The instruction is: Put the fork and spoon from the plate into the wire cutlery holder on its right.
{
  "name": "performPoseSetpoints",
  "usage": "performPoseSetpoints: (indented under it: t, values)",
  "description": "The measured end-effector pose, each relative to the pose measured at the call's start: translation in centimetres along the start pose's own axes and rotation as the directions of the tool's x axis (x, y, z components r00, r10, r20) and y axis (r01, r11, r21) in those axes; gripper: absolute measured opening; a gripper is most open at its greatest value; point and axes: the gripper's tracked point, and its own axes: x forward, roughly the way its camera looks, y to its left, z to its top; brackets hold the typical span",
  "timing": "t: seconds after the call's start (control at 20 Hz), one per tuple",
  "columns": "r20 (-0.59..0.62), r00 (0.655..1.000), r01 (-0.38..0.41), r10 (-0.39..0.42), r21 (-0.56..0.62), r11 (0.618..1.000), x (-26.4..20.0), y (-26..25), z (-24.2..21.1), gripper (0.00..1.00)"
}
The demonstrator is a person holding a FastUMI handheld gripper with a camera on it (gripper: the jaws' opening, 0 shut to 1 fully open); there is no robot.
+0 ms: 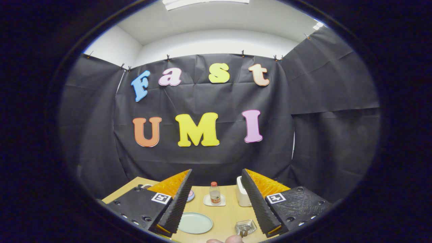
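Observation:
My gripper (217,172) is open and held well above the wooden table (229,216), with nothing between its fingers. Below and between the fingers lies a pale green plate (195,222), and its visible face is bare. To the plate's right, close to the right finger, stands the small shiny wire cutlery holder (245,227). Something metallic sits inside it, but I cannot make out what. I cannot pick out the fork or the spoon as separate items.
Further back on the table a small bottle (214,193) with a red cap stands on a white coaster. A white container (242,196) is to its right and a pink object (191,195) peeks out by the left finger. A person's fingertip (226,240) shows at the near edge.

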Motion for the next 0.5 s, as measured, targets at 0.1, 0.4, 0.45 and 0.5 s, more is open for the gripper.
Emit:
performPoseSetpoints:
  t: [0.1, 0.4, 0.45, 0.5]
  values:
    - [0.001, 1.000, 0.005, -0.005, -0.001, 1.000, 0.15, -0.01, -0.03, 0.87]
    - [0.024, 1.000, 0.012, -0.011, -0.025, 1.000, 0.01, -0.13, 0.36, 0.87]
    - [0.028, 0.999, 0.016, -0.015, -0.025, 1.000, -0.05, -0.13, 0.47, 0.87]
    - [0.030, 0.999, 0.017, -0.016, -0.024, 1.000, -0.05, -0.07, 0.49, 0.87]
